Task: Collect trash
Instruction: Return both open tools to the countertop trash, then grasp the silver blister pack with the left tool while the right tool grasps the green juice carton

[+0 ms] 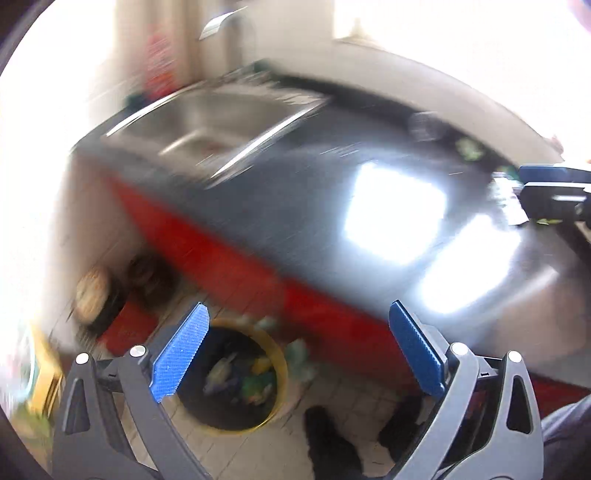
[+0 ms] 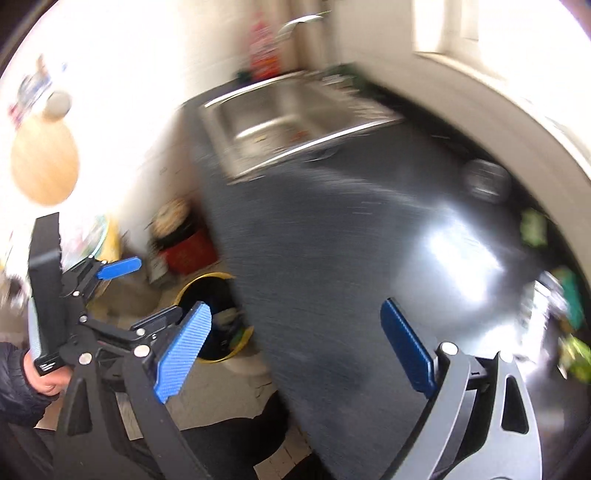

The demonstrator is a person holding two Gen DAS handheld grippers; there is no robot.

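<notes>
Although both views are smeared by motion blur, the main items can be located. Nearest the left wrist camera, the left gripper (image 1: 297, 314) has its blue fingers (image 1: 180, 354) spread wide apart with nothing between them. Directly beyond them, on the tiled floor (image 1: 236, 450), stands a yellow-rimmed bin (image 1: 281, 363) lined in black; mixed coloured trash (image 1: 240, 373) lies inside it. The bin sits just beside the red cabinet front (image 1: 236, 254) below the counter edge.

In the right wrist view, the right gripper (image 2: 295, 314) likewise shows its fingers (image 2: 183, 350) wide apart and empty, positioned over the near edge of the dark counter (image 2: 332, 258). The left gripper appears at the near left of this view, held by a hand (image 2: 42, 380) in a dark sleeve, above the same bin (image 2: 207, 284).

Further along the counter, green wrappers (image 2: 533, 223) lie at the right side, with more green litter (image 2: 576, 354) nearer on that side; details are too blurred to identify. A round metal item (image 2: 485, 179) rests near the far right of the counter. A steel sink (image 2: 295, 122) is set into the far end, with a faucet (image 2: 301, 20) and a red-labelled bottle (image 2: 264, 46) behind it.
</notes>
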